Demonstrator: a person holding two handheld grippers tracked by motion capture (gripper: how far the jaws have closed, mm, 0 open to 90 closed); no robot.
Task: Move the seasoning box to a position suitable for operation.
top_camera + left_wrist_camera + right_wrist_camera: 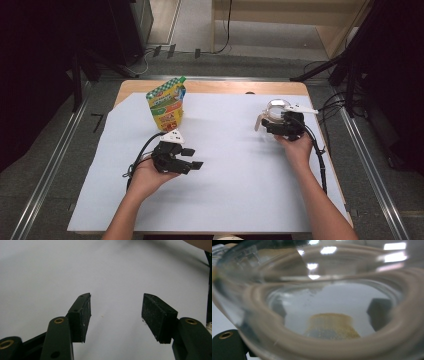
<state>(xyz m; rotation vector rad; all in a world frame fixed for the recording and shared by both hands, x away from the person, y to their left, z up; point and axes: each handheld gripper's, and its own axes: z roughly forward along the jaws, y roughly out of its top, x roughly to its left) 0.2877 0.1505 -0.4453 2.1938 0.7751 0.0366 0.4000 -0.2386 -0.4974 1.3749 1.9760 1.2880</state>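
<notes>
Clear glass jug (274,114) in right gripper (280,122); contents unclear.

The clear glass jug (274,114) has a beige handle and a beige band around its body, and a yellow-brown patch shows through it in the right gripper view. The snack pouch (167,105) is green, yellow, orange and red, with a green-and-white checked top edge. Both tools, left (194,158) and right (279,121), are black. The surface (235,170) is pale grey-white with a light wooden border.
</notes>
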